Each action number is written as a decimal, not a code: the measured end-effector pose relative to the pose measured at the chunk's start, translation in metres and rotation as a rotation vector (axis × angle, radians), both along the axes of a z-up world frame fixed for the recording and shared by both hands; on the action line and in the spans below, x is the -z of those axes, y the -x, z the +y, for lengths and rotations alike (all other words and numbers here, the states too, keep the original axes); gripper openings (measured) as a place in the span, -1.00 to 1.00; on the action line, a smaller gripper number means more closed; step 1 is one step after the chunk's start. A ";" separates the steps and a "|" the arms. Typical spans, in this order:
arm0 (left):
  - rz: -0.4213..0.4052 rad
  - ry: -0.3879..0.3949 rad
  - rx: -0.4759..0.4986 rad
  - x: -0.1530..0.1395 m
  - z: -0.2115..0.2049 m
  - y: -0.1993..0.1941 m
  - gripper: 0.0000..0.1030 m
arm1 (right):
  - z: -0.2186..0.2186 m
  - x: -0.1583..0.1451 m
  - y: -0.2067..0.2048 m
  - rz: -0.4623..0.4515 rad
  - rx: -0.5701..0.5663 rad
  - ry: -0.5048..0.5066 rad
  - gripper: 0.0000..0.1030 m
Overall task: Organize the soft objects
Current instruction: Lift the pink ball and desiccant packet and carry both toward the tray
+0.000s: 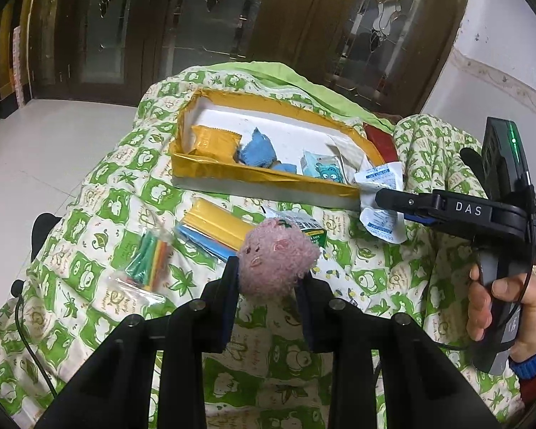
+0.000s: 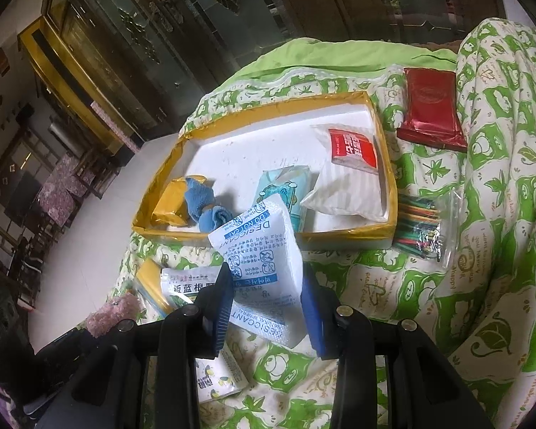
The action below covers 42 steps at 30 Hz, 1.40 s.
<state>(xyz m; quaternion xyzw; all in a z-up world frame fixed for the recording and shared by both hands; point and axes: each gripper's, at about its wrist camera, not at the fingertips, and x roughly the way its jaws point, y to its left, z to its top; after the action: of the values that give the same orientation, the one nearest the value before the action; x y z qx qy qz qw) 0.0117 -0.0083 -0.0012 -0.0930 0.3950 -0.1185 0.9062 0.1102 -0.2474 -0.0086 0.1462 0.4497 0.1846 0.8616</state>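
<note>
Left gripper [image 1: 269, 279] pinches a pink fuzzy plush toy [image 1: 277, 252]; right gripper [image 2: 266, 296] clamps a white desiccant sachet [image 2: 259, 250], both above a green-and-white patterned quilt [image 1: 89, 214] before dark wooden glazed doors [image 1: 232, 18], near a yellow-rimmed white tray [image 1: 264, 175].

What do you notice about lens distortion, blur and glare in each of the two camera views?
Left wrist view: strong fisheye bending with dark corners; the bag of coloured sticks looks smeared, while the pink plush toy in the left gripper is fairly sharp. Right wrist view: the same curved edges; the desiccant packet in the right gripper reads clearly, and the cabinet glass shows soft reflections.
</note>
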 end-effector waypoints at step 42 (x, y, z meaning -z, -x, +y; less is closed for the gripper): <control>0.019 -0.011 0.001 0.002 -0.001 -0.004 -0.44 | -0.004 -0.005 0.001 -0.002 0.005 -0.037 -0.24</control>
<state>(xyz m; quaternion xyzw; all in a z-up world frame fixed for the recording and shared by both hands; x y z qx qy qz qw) 0.0154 -0.0092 -0.0036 -0.0892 0.4045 -0.1159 0.9028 0.1088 -0.2516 -0.0036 0.1630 0.4452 0.1907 0.8596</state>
